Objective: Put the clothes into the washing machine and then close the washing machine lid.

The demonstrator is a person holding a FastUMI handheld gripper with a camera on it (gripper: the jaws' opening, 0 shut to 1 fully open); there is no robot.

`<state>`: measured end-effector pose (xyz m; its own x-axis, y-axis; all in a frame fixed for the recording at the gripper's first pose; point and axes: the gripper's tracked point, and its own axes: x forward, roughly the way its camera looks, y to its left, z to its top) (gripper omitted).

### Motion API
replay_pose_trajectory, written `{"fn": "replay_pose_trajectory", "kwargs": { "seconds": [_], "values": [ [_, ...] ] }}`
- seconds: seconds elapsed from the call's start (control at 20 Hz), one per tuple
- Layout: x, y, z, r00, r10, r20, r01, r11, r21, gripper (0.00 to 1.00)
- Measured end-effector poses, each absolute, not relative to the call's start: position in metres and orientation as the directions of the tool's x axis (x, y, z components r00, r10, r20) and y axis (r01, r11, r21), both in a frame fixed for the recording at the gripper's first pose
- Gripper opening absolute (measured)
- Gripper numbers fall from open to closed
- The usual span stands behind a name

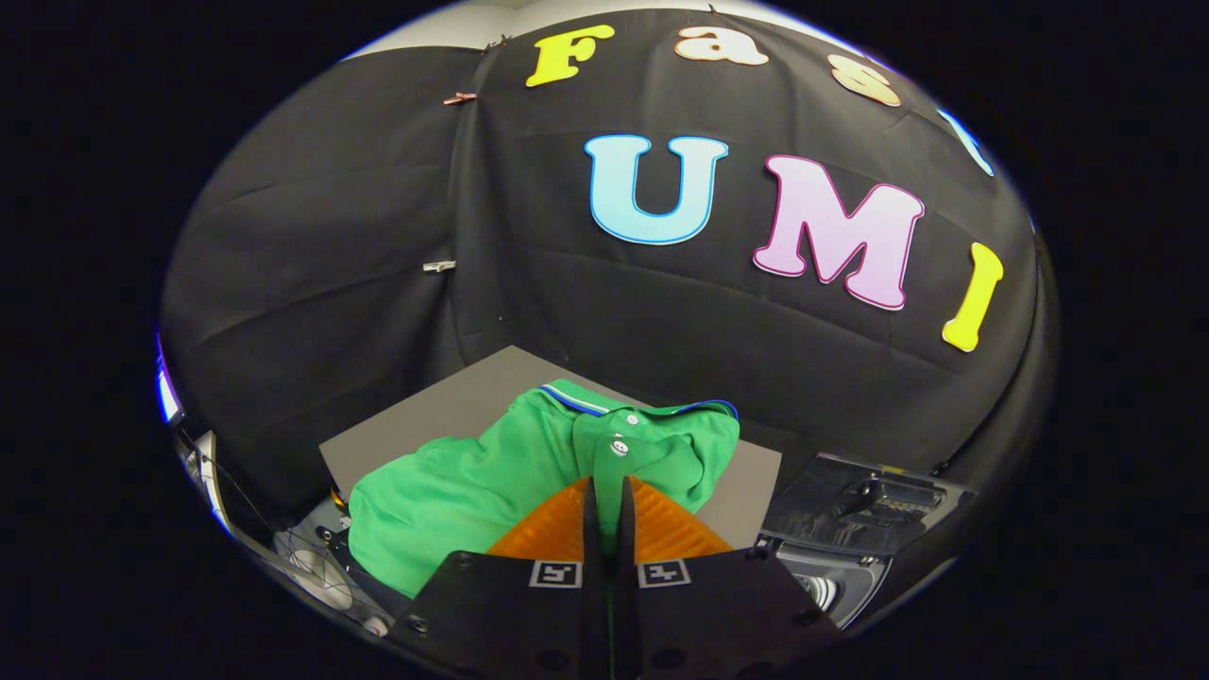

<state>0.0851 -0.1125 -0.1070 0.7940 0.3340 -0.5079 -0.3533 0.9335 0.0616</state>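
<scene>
Gripper view looks forward along the two fingers of the hand-held gripper (606,491), which are drawn almost together with only a thin slit between them. A fold of the green polo shirt (491,472) runs into that slit just below its buttoned placket, so both fingers appear to be pinching the cloth; I judge the hand-held gripper to be closed on the shirt.

Most of the shirt spreads ahead of the fingers and off to their left in a loose heap, collar with its blue and white trim at the far side. It seems to hang or drape from the pinch, which would suit carrying it: a hold near the placket gathers the front layers so the rest trails below rather than slipping free.

Behind the shirt lies a flat grey board (453,406), likely the bench top, running back to the black cloth wall. Below the fingers to the right sits a dark moulded part with a slotted grey rim (855,529), and low to the left a pale curved edge with wire-like lines (312,567). These may belong to the washing machine and its opening, though I cannot tell for certain.

By my reading the shirt is gripped but not yet inside the drum, and the lid is still to be closed.
</scene>
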Motion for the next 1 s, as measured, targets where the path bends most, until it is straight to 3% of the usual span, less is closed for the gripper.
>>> {"fn": "replay_pose_trajectory", "kwargs": {
  "seconds": [0.6,1.0],
  "values": [
    [0.107,-0.207,-0.105,0.756,0.412,-0.509,-0.334,0.911,0.241,0.07],
    [0.108,-0.268,-0.086,0.795,0.400,-0.456,-0.284,0.910,0.304,0.07]
  ]
}}
